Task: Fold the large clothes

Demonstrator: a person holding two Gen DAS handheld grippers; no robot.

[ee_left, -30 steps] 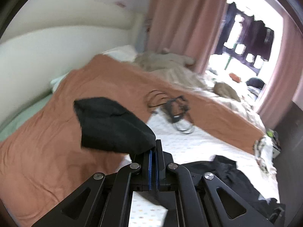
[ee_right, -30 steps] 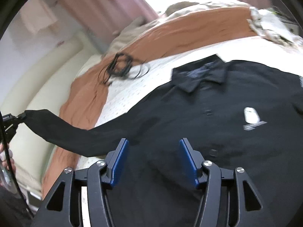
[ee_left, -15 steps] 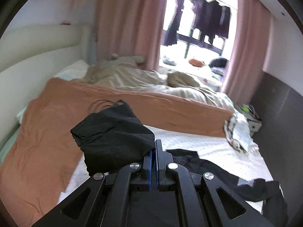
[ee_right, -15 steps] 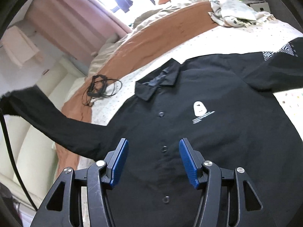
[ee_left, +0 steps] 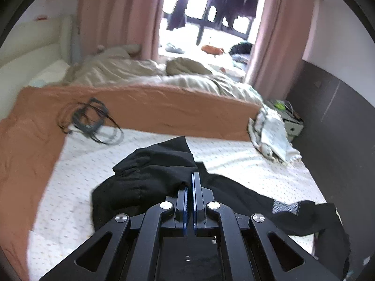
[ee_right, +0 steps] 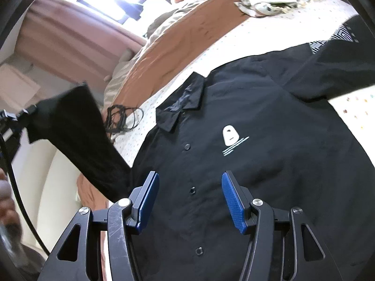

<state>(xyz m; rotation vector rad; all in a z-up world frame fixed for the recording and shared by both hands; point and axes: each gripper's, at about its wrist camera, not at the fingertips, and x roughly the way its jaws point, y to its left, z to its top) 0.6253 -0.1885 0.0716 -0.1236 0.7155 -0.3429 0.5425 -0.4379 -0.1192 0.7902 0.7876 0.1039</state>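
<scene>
A black button-up shirt (ee_right: pixel 246 164) with a white chest logo lies face up on the white dotted bed sheet (ee_right: pixel 225 46). My left gripper (ee_left: pixel 190 182) is shut on the shirt's left sleeve (ee_left: pixel 150 175) and holds it lifted above the sheet. The lifted sleeve shows in the right wrist view (ee_right: pixel 77 128), with the left gripper at the far left edge (ee_right: pixel 11 119). My right gripper (ee_right: pixel 189 187) is open and empty, hovering over the shirt's button line. The other sleeve lies out to the right (ee_right: pixel 339 70).
An orange blanket (ee_left: pixel 152 107) covers the far and left part of the bed. A tangle of black cable (ee_left: pixel 91 121) lies at its edge. A crumpled light cloth (ee_left: pixel 271 135) sits at the bed's right edge. Beige bedding (ee_left: pixel 152 75) and pink curtains (ee_left: pixel 121 11) are behind.
My left gripper has carried the sleeve rightward, toward the shirt's body, and its view has swung down toward the bed. My right gripper has stayed open and moved closer over the shirt front.
</scene>
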